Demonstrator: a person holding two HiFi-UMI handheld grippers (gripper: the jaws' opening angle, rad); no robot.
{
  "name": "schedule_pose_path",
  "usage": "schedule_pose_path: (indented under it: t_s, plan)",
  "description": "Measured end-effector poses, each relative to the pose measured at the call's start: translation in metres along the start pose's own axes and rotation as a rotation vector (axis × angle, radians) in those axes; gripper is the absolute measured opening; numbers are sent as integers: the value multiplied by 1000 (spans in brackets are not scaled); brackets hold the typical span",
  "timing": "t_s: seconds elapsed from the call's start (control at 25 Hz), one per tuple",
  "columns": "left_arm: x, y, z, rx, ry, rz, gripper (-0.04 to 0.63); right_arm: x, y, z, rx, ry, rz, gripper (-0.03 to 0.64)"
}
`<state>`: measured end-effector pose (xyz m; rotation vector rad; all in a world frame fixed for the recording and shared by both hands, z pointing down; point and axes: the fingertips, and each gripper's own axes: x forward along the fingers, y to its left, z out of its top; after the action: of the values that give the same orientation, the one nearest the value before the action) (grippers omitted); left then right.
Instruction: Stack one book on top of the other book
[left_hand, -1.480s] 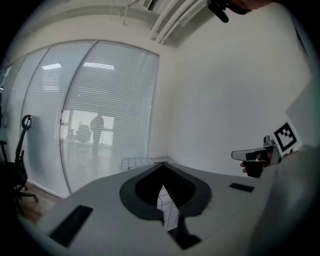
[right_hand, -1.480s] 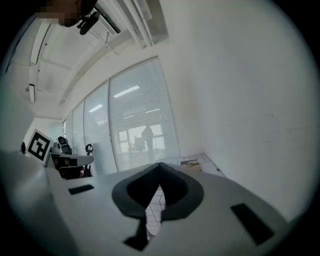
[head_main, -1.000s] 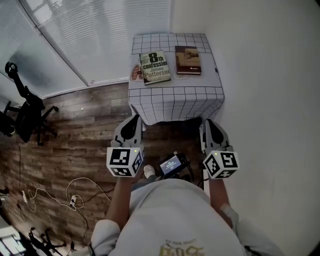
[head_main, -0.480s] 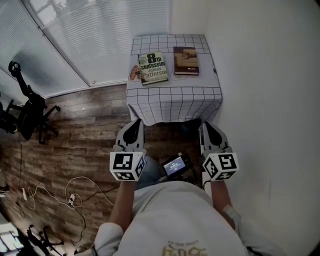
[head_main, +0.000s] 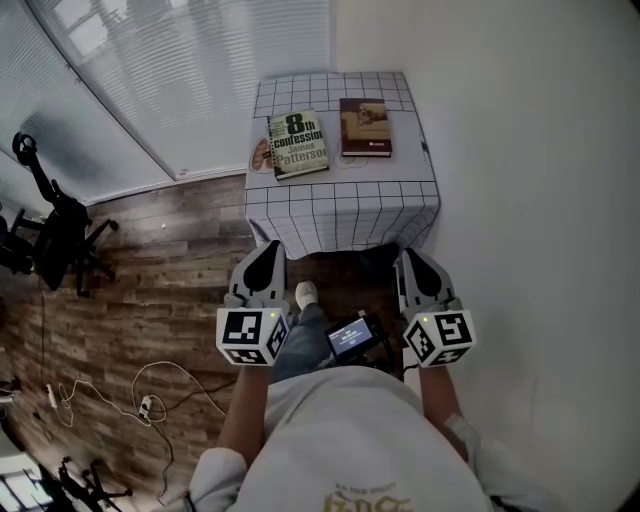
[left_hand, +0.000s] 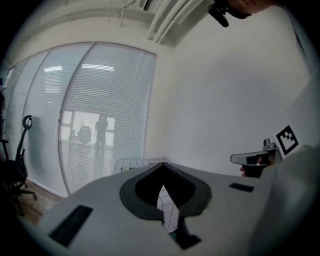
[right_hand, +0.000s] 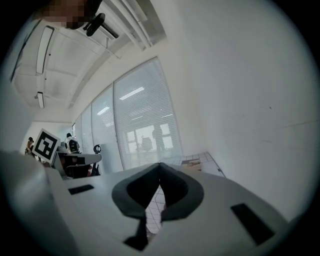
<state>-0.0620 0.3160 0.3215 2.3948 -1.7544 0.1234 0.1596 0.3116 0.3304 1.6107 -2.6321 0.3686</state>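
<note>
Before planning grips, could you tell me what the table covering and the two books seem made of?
Table covering: probably matte cloth; it drapes over the edges. Left book and right book: likely paper with printed card covers; finish unclear.

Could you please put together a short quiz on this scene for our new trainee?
1. True or false: the brown book lies on top of the 8th Confession book.
2. In the head view, the 8th Confession book lies on which side of the brown book? A) left B) right C) underneath
3. What does the left gripper hold?
Key: 1 false, they lie side by side; 2 A; 3 nothing, its jaws are shut and empty.
</note>
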Motion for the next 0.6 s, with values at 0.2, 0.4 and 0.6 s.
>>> schedule_pose_path:
  t_s: [0.2,0.4,0.6]
  plan:
    - [28,5,7,44,-6,-2,8,21,-18,6,-14,1,-33,6]
    - [57,21,13,44,-17,-1,8,52,-33,16,-42,-15,-72,6]
    - [89,41,16,23,-15,4,8,87,-45,28,-68,-9,-83,6]
